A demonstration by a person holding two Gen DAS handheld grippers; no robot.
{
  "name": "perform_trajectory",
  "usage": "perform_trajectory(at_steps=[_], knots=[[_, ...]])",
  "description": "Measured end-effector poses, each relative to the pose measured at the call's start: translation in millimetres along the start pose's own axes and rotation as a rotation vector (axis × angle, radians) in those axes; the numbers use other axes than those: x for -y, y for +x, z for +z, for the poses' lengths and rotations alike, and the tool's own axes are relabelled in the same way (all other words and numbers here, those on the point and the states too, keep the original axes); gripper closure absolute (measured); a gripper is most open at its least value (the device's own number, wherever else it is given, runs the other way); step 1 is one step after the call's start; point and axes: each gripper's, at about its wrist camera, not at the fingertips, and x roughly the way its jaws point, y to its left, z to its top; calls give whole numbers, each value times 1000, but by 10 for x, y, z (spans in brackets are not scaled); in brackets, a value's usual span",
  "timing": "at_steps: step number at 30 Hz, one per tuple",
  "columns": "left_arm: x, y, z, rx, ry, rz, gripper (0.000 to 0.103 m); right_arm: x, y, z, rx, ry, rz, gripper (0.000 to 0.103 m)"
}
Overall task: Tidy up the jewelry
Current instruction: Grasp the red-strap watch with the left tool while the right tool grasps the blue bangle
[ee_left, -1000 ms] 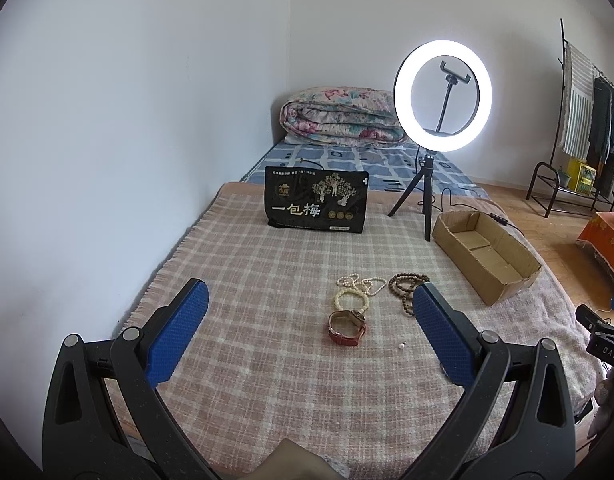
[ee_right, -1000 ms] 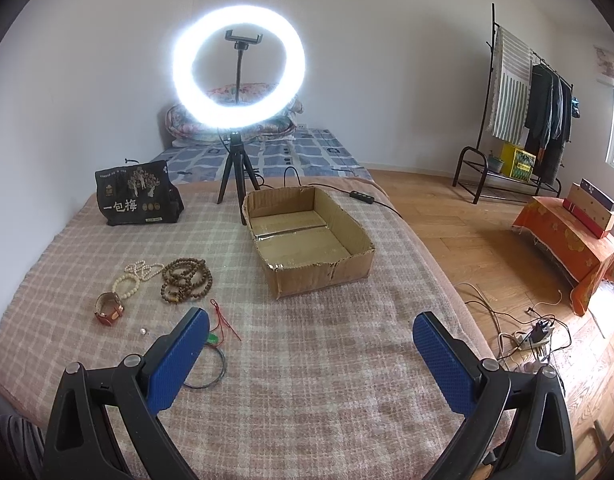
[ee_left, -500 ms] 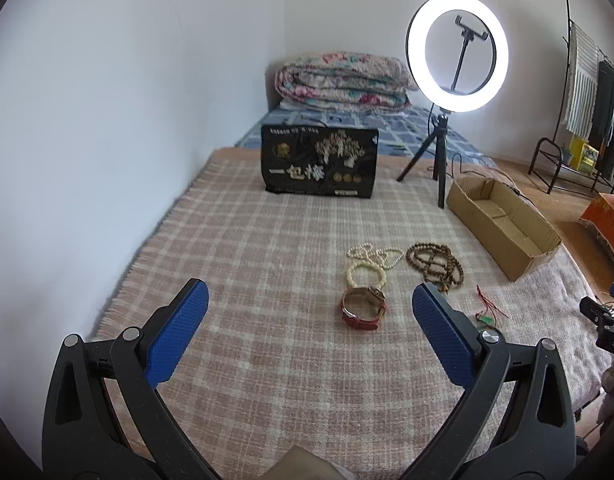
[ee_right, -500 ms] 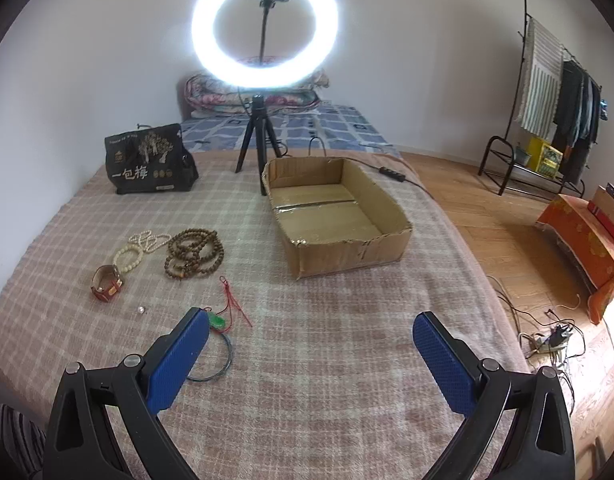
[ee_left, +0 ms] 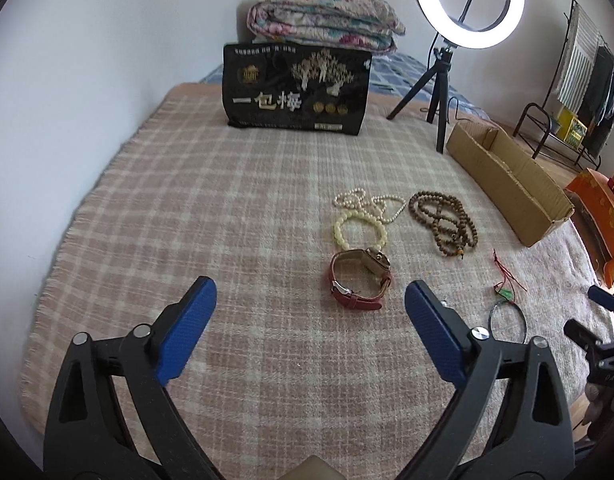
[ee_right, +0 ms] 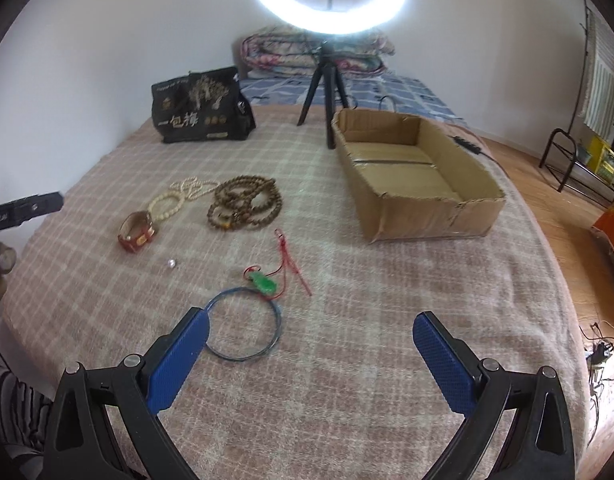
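**Jewelry spread on the bed, both grippers empty**

We hold the left hand-held gripper (ee_left: pixel 309 312) over the plaid blanket (ee_left: pixel 187 200); its jaws stand wide but are closing, nothing betw. them; the red-strap watch (ee_left: pixel 359 278) lies just ahead, slightly right of centre; beyond it the cream bead bracelet (ee_left: pixel 359 228), touching the pearl strand (ee_left: pixel 371 202); brown bead necklace (ee_left: pixel 443 220) to the right. Our right hand-held gripper (ee_right: pixel 309 340) is wide open, empty; the thin blue hoop (ee_right: pixel 243 326) lies by its left finger, w/ the green pendant on red cord (ee_right: pixel 263 284) touching the hoop's far edge; a tiny silvery bead (ee_right: pixel 171 263) sits alone; the cardboard box (ee_right: pixel 419 208) is further back, right.
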Motion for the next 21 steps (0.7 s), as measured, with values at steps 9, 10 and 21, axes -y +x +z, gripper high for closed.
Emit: perform_trajectory(at_steps=[9,10,21], knots=[[-97,572,87,-141,-29,-73,37,-268,327,-71,-73,-71,45,0],[-90,624,93,-153,-32,-86,37,-293,352,-74,-77,-76,44,0],[-2,916,145,-220,13,-106,46,-462,578,-62,-136,-116,36,0]])
